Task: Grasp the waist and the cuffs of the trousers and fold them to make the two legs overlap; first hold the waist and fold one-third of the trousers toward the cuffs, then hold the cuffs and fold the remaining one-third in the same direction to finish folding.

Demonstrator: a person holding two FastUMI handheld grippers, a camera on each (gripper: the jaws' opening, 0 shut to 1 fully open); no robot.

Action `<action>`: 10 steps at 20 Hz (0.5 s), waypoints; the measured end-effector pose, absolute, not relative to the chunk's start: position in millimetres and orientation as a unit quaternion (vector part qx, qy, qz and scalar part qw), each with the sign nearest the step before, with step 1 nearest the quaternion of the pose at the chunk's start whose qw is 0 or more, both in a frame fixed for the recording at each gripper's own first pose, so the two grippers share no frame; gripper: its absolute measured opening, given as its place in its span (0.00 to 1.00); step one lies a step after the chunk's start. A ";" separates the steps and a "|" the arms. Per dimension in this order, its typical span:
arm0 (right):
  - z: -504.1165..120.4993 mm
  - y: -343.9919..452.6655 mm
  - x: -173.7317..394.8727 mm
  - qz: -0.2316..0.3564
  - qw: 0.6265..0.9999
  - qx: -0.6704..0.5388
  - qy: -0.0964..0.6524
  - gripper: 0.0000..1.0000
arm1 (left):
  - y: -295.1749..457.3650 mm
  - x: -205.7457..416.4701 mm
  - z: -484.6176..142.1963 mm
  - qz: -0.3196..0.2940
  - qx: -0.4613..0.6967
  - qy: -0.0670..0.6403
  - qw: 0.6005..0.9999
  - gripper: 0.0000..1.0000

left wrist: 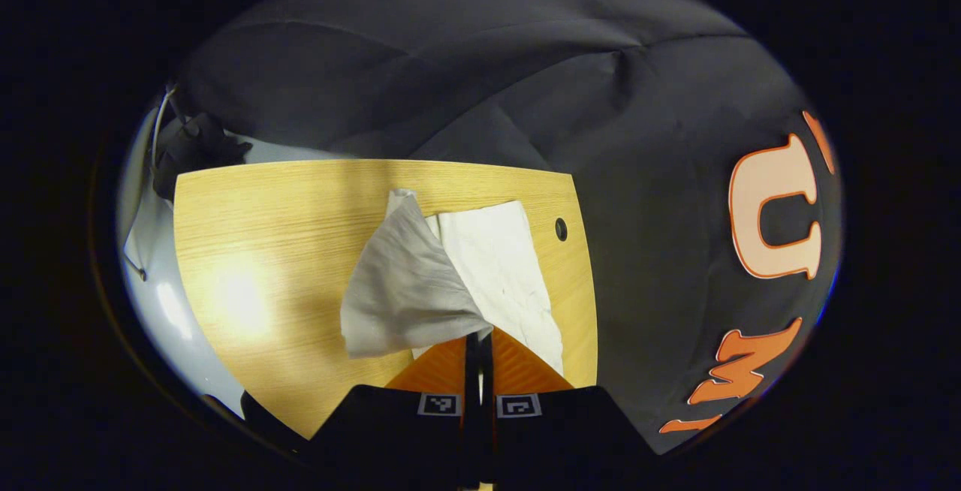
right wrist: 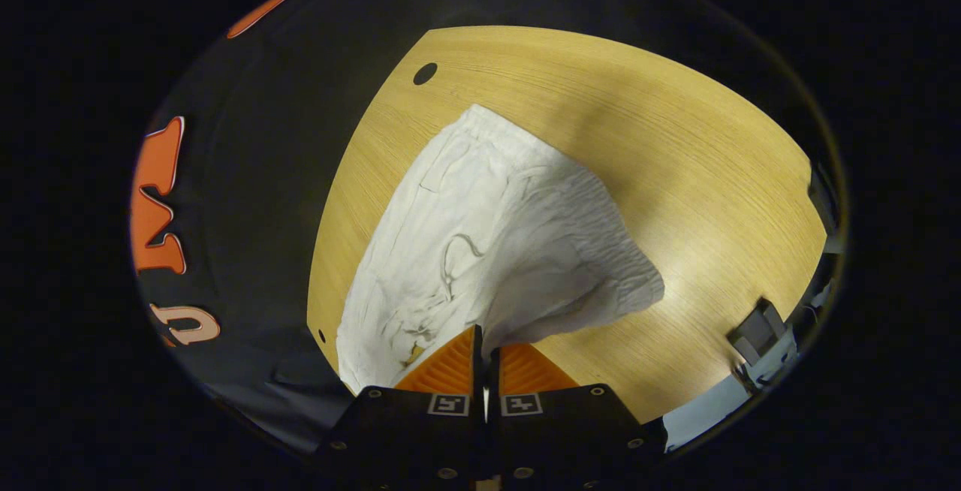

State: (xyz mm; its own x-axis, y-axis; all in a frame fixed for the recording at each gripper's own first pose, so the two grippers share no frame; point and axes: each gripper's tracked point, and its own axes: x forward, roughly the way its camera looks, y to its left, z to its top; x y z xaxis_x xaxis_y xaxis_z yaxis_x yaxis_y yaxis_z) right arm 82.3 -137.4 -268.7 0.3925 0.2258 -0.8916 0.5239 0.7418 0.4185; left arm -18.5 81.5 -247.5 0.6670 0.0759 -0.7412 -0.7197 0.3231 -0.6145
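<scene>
In the left gripper view, the left gripper [left wrist: 478, 341] has its fingers [left wrist: 471, 359] clenched together on a corner of the trousers [left wrist: 495, 266], with a pinch of cloth caught between them at 6 o'clock. From that pinch a lifted, shaded fold of cloth fans out toward 10 o'clock, hanging above the bench [left wrist: 255, 251]. The rest of the trousers lies flat on the wood, running from the fingers up toward 12 o'clock, near the bench's right side. A small dark hole [left wrist: 561, 229] in the bench top sits just beside the trousers at 2 o'clock.

In the right gripper view, the right gripper [right wrist: 484, 352] likewise has its fingers [right wrist: 450, 363] closed tight on an edge of the trousers [right wrist: 480, 228]; cloth rises straight from between them at 6 o'clock. The trousers spread from there toward 12 o'clock, with an elastic, gathered waist at the far end. A raised flap swings out toward 3 o'clock and throws a shadow on the bench [right wrist: 676, 146]. A drawstring curls over the cloth near the middle. The trousers lie along the bench's left edge, at 9 o'clock. A dark hole [right wrist: 425, 73] shows in the wood at 11 o'clock, well apart from the waist. A grey clamp-like fitting [right wrist: 758, 333] sits at the bench edge at 4 o'clock.
</scene>
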 end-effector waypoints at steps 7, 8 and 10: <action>-277.8 -120.1 170.8 -0.124 0.761 0.339 0.539 0.01 | 97.4 85.1 -274.9 0.253 -0.497 0.355 0.750 0.04; -284.3 -119.9 182.8 -0.130 0.761 0.332 0.542 0.01 | 94.2 102.8 -280.0 0.248 -0.492 0.363 0.752 0.04; -292.6 -112.1 206.8 -0.134 0.760 0.330 0.544 0.01 | 94.9 134.8 -290.2 0.240 -0.480 0.374 0.756 0.04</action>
